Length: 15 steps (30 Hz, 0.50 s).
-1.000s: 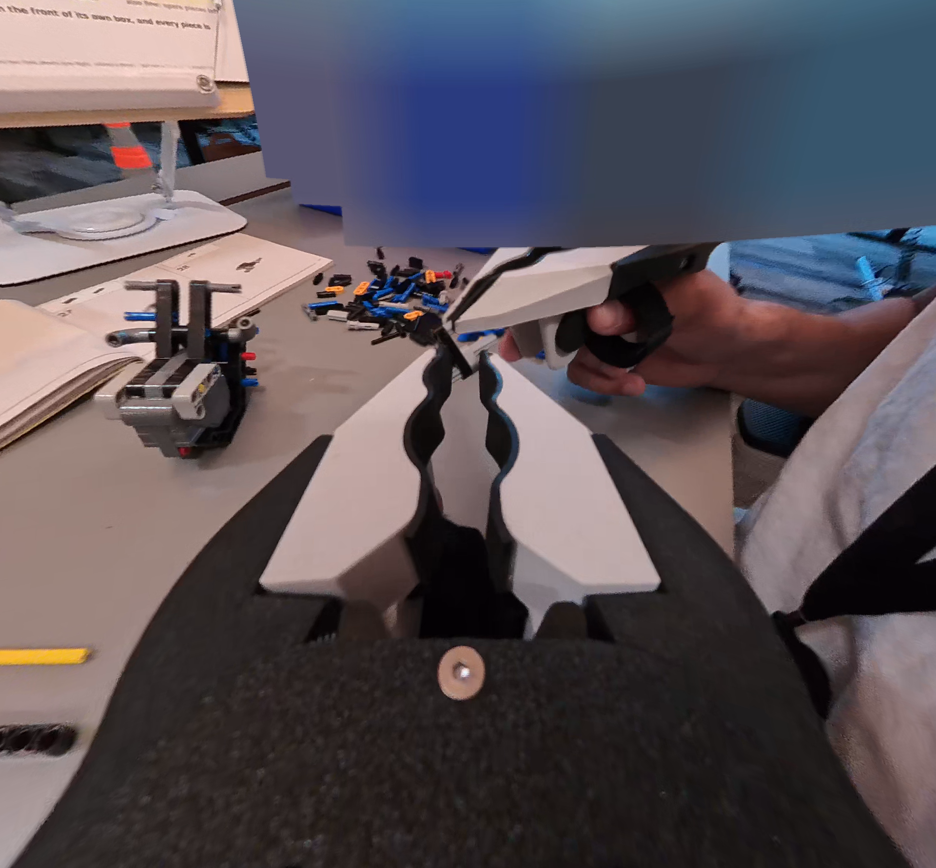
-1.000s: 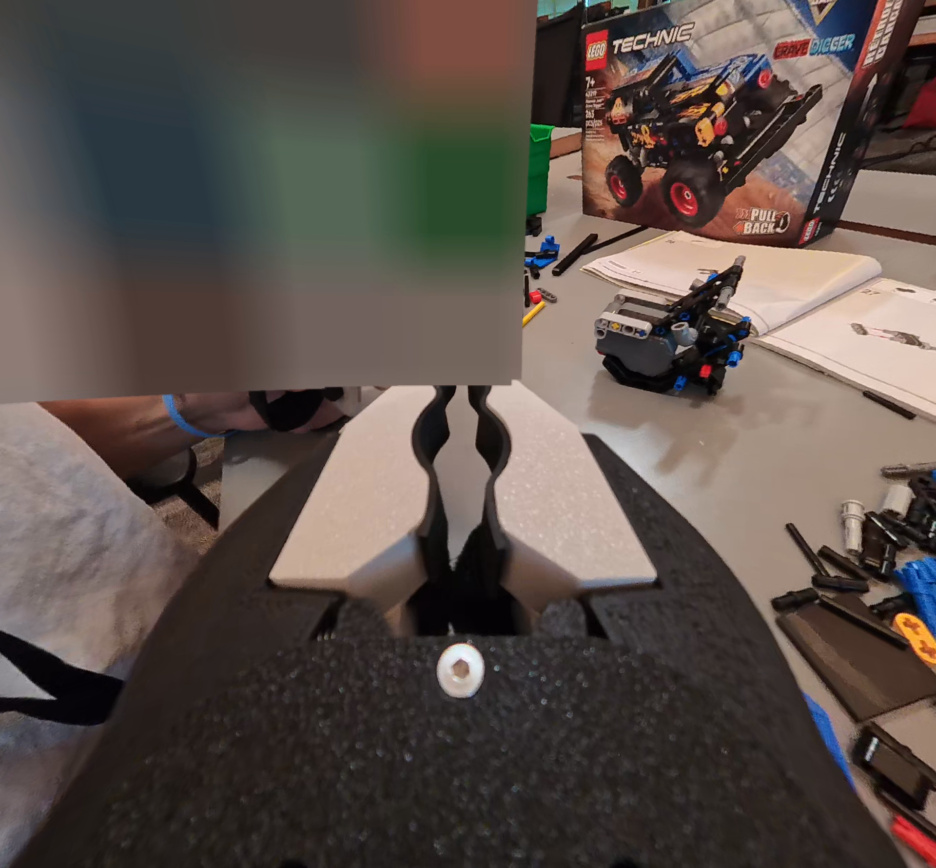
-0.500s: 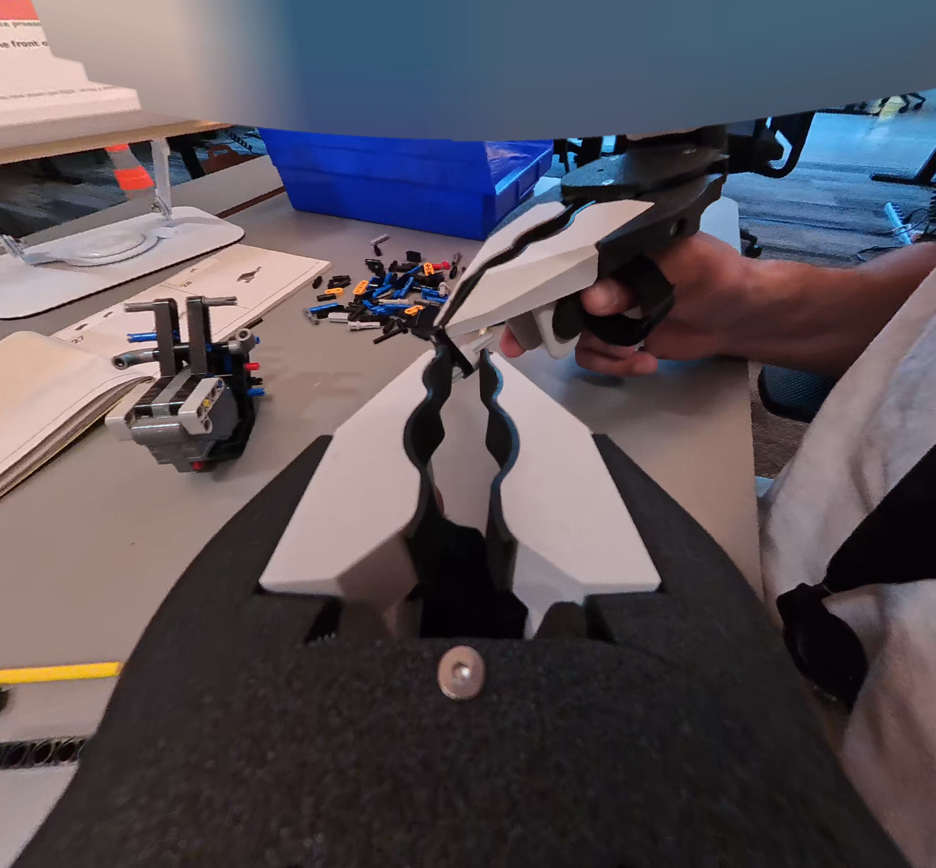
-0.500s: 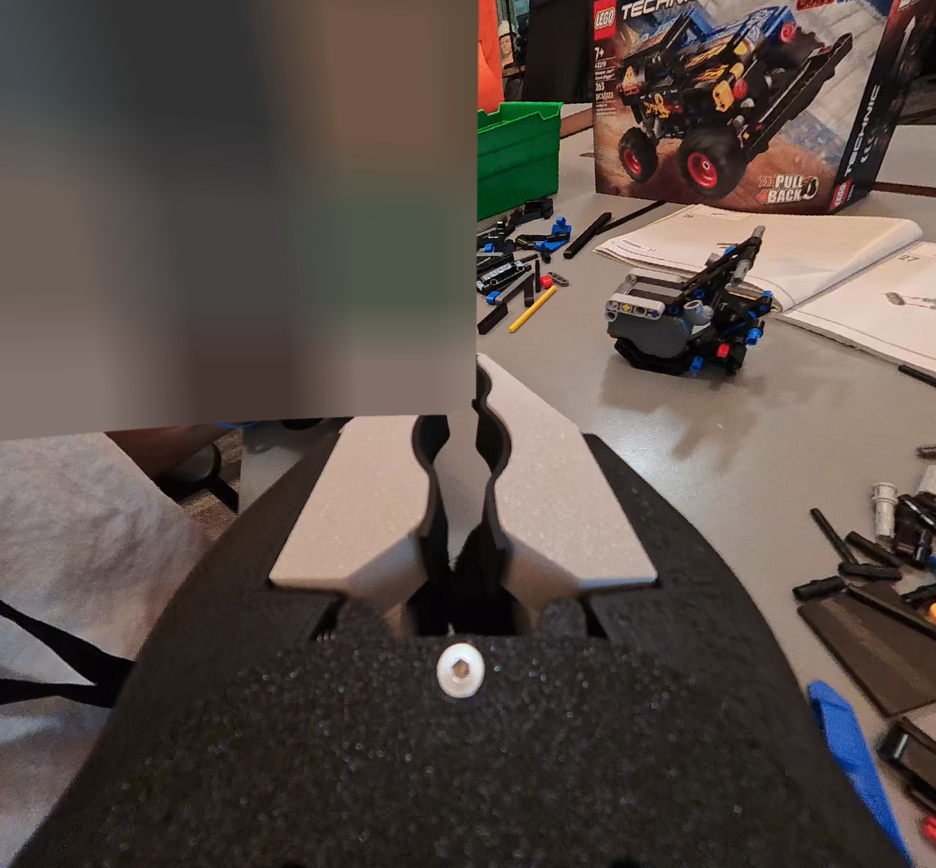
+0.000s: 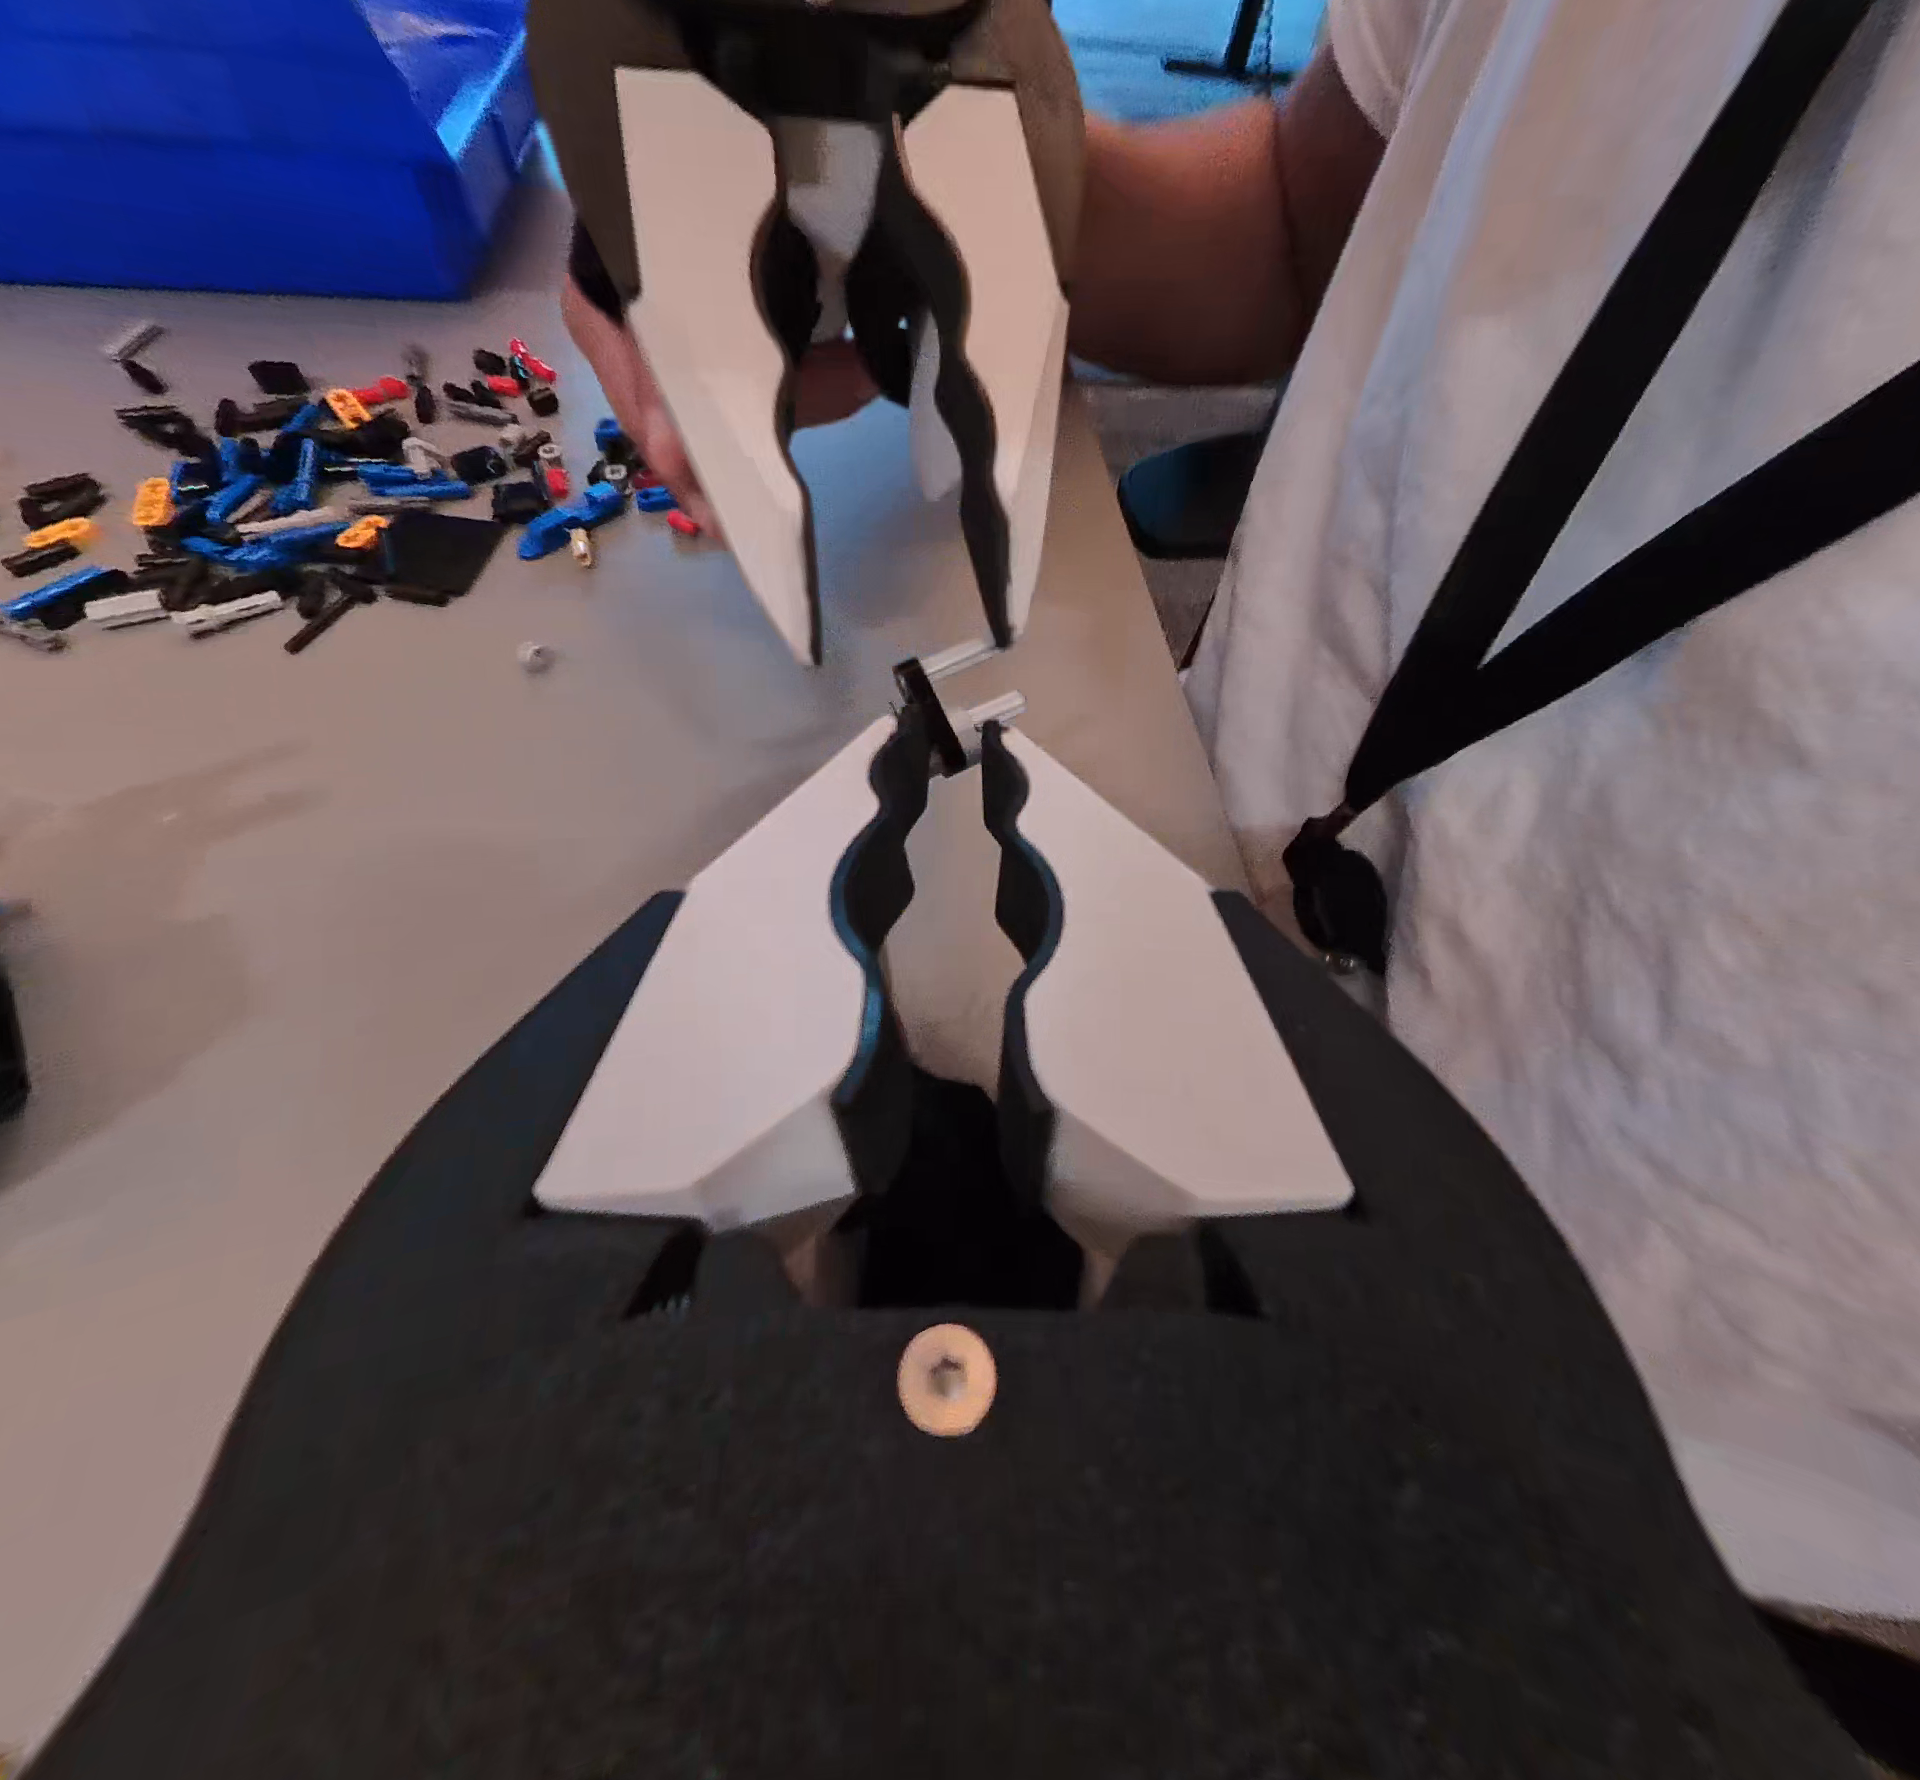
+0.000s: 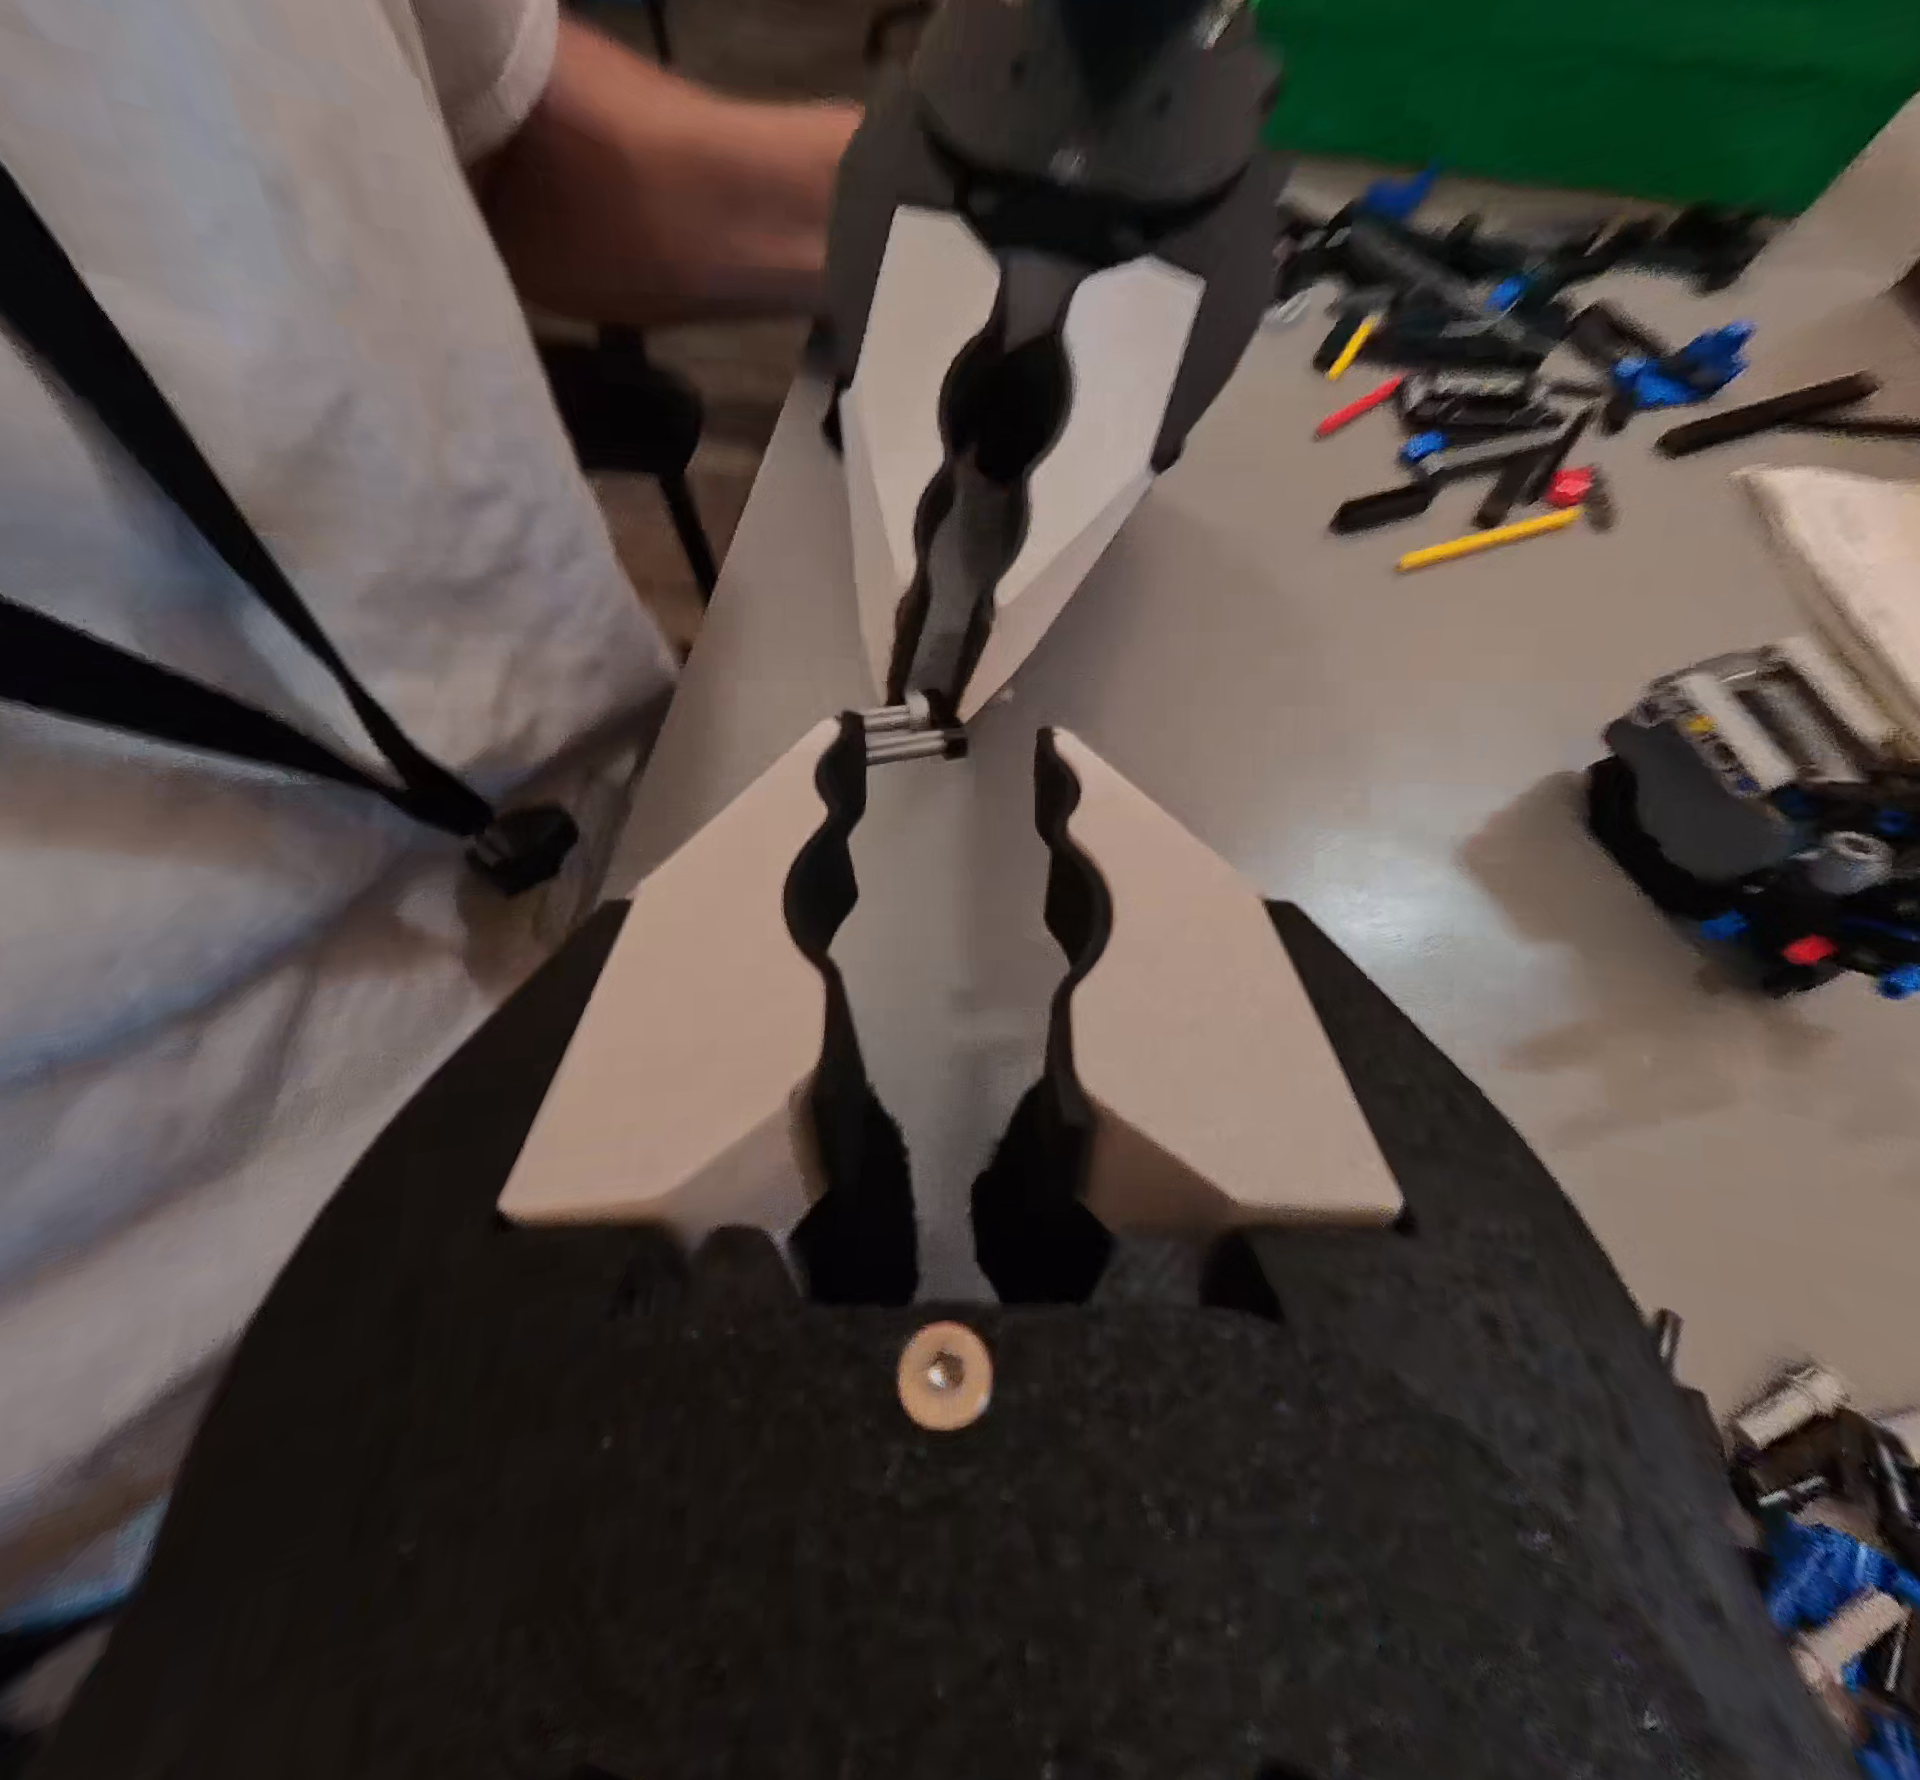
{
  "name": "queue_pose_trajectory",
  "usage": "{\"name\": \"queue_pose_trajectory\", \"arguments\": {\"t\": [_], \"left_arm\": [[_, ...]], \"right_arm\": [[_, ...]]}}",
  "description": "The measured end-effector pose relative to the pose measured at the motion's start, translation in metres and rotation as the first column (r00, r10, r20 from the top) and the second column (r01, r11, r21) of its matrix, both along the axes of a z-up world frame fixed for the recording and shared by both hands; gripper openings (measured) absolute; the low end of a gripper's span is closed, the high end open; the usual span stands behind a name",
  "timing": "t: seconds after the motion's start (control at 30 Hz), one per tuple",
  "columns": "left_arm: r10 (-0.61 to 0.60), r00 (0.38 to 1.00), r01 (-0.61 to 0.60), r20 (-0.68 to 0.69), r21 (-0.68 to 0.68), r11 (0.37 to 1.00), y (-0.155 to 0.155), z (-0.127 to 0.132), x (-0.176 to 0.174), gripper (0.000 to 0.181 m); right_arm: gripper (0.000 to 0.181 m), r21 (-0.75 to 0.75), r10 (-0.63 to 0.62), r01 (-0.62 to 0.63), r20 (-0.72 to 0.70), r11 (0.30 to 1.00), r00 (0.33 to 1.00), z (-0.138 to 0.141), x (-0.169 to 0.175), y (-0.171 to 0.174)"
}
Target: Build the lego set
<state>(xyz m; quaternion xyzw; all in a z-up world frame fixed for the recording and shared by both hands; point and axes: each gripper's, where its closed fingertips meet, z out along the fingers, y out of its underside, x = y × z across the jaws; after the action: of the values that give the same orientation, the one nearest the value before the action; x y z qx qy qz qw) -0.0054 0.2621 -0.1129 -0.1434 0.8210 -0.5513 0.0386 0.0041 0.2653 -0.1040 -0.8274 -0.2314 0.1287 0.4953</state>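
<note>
Left hand-held gripper point(image 5: 940, 733) and small piece point(image 5: 951, 707) above table edge point(image 5: 1132, 525)

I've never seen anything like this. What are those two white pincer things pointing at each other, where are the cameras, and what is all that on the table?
They are hand-held grippers, squeezed by a person, one per hand. Each carries a camera looking along its own fingers, so each picture shows its own gripper below and the other one facing it. The left gripper is shut on a small black piece with grey pins. The right gripper is open, with one fingertip at the pins' ends. On the grey table lie loose lego parts, a second heap, and a half-built model. A blue bin stands behind.
</note>
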Motion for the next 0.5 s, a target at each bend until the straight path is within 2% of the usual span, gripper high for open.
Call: {"name": "queue_pose_trajectory", "arguments": {"t": [0.2, 0.23, 0.27, 0.4, 0.5], "left_arm": [[-0.043, 0.999, 0.042, 0.01, 0.072, 0.997, -0.004, -0.009, -0.003, 0.008], [-0.052, 0.999, 0.052, 0.004, 0.077, 0.996, -0.004, -0.01, -0.005, 0.008], [-0.059, 0.998, 0.059, 0.004, 0.076, 0.995, -0.005, -0.01, -0.006, 0.008], [-0.039, 0.999, 0.038, 0.007, 0.087, 0.995, -0.001, -0.014, -0.003, 0.009], [-0.022, 1.0, 0.023, -0.009, 0.054, 0.998, 0.005, -0.011, 0.0, 0.009]], "right_arm": [[0.028, -0.102, 0.112, -0.106, 0.054, 0.989, 0.992, -0.015, -0.008, -0.006], [0.017, -0.089, 0.11, -0.104, 0.065, 0.991, 0.992, -0.014, -0.007, -0.004], [0.014, -0.076, 0.112, -0.106, 0.077, 0.991, 0.991, -0.014, -0.007, -0.003], [0.032, -0.104, 0.147, -0.138, 0.081, 0.985, 0.986, -0.022, -0.012, -0.005], [0.034, -0.121, 0.135, -0.12, 0.125, 0.985, 0.983, -0.03, -0.009, -0.005]]}}
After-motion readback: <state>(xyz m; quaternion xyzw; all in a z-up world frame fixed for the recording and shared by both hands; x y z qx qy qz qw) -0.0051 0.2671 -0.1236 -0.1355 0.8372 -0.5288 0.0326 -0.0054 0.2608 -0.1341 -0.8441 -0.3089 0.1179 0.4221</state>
